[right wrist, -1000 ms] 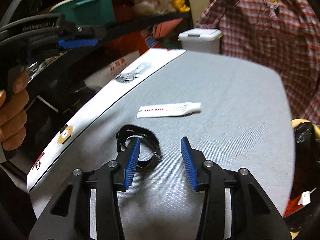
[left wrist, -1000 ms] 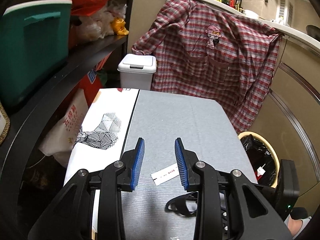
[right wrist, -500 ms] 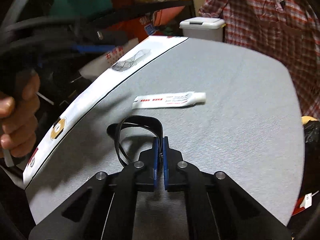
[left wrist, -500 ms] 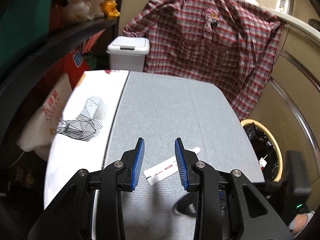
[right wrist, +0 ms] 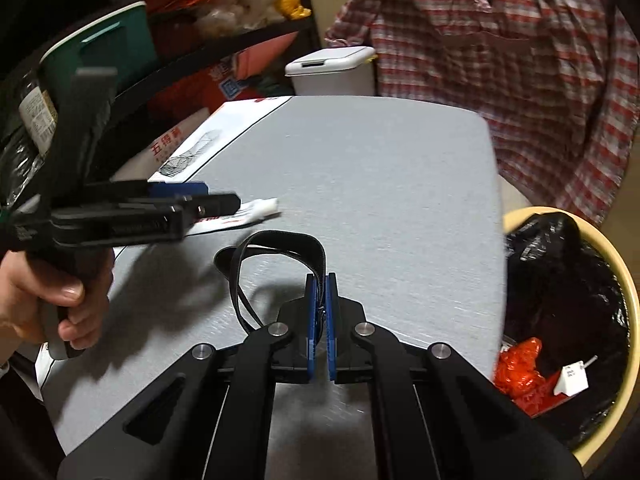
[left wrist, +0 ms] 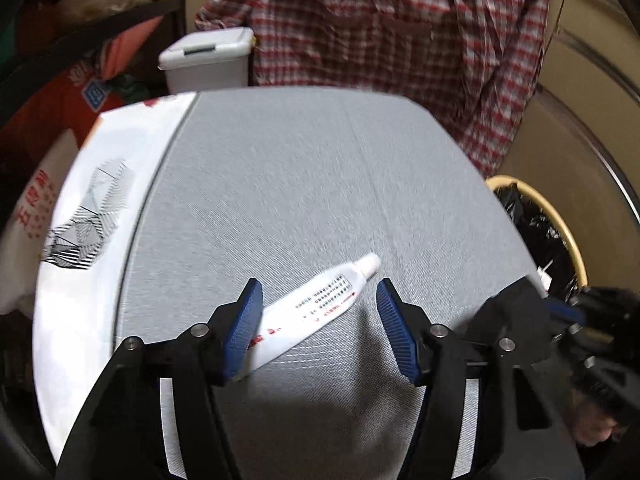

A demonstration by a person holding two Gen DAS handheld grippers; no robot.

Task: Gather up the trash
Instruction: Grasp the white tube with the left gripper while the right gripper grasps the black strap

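Observation:
A white tube with red print (left wrist: 320, 304) lies on the grey table (left wrist: 320, 168). My left gripper (left wrist: 320, 308) is open, its blue pads on either side of the tube's lower half. In the right wrist view the tube (right wrist: 256, 212) shows partly behind the left gripper (right wrist: 192, 200). My right gripper (right wrist: 321, 280) is shut on a black strap loop (right wrist: 280, 248) and holds it lifted just above the table. A yellow bin with a black liner (right wrist: 580, 280) stands at the table's right edge.
A white lidded bin (left wrist: 208, 60) stands behind the table. A plaid shirt (left wrist: 400, 40) hangs at the back. A shelf with bags and a green box (right wrist: 100, 52) is on the left. The yellow bin (left wrist: 552, 232) holds red wrapping (right wrist: 520, 372).
My left gripper moved forward and down over the tube and opened wider. My right gripper closed on the black strap and lifted it toward the right.

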